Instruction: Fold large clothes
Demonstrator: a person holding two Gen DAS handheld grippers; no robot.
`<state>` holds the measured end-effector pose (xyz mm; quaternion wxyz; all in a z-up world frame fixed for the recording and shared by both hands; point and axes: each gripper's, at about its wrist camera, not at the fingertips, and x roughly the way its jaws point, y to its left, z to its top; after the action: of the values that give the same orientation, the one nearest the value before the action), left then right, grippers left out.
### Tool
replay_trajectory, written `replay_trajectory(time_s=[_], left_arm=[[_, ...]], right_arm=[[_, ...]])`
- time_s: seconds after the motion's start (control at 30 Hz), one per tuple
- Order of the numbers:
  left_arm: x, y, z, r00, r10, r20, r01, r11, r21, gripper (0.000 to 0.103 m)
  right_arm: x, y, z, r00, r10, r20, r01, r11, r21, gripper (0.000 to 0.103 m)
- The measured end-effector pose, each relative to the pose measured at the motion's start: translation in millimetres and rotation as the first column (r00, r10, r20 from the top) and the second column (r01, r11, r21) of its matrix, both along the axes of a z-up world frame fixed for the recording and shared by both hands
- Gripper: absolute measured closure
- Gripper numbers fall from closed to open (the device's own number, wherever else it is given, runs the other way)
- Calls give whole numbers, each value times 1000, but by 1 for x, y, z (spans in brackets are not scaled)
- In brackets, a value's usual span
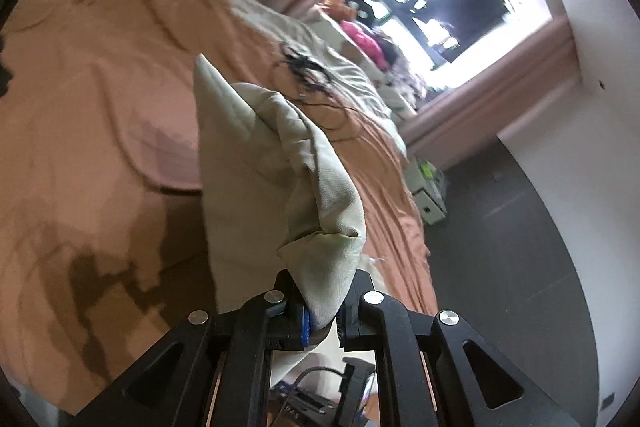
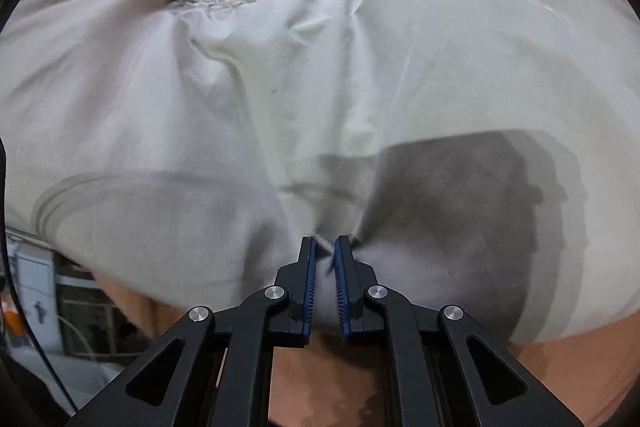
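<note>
1. Workpiece: a large pale grey-green cotton garment (image 2: 280,87) lies spread on the orange-brown bed sheet (image 1: 100,67), its gathered drawstring edge at the far side.
2. Left gripper (image 1: 324,311): jaws closed on a bunched corner of the garment, held raised above the sheet.
3. Right gripper (image 2: 325,283): jaws nearly closed, pinching the near hem against the bed.
4. Step in hand, as judged: both near corners are secured to begin a fold.
5. Next move calls for carrying both corners evenly toward the far edge, keeping the cloth taut.
</note>
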<state>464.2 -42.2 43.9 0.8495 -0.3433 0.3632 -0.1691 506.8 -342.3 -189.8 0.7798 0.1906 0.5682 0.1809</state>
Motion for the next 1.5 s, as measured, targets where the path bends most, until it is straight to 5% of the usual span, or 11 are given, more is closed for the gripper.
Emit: replay_trajectory(time_s=[0.37, 0.6, 0.77, 0.97, 1.03, 1.13, 1.2, 1.5], left_arm=[[18, -103, 22, 988, -151, 10, 150, 984, 92, 95], [32, -198, 4, 961, -274, -42, 277, 951, 135, 94], [44, -276, -34, 914, -387, -117, 403, 900, 166, 94], [38, -356, -100, 816, -509, -274, 566, 801, 195, 94], [33, -366, -111, 807, -513, -291, 579, 783, 226, 90], [33, -366, -113, 776, -560, -290, 619, 766, 174, 64], [32, -358, -108, 760, -592, -268, 637, 760, 127, 50], [23, -266, -92, 869, -440, -227, 487, 843, 229, 38]], right_arm=[[-52, -103, 49, 976, -174, 131, 160, 981, 112, 92], [-90, -170, 56, 937, -320, 141, 298, 942, 155, 92], [-117, -220, 42, 898, -425, 113, 407, 900, 157, 92], [-140, -258, 23, 853, -519, 59, 505, 848, 159, 91], [-144, -267, 19, 839, -542, 49, 528, 832, 168, 80], [-147, -276, 21, 819, -573, 42, 554, 807, 206, 48], [-146, -280, 24, 817, -573, 56, 549, 804, 228, 47], [-101, -265, 28, 854, -516, 67, 479, 831, 283, 47]])
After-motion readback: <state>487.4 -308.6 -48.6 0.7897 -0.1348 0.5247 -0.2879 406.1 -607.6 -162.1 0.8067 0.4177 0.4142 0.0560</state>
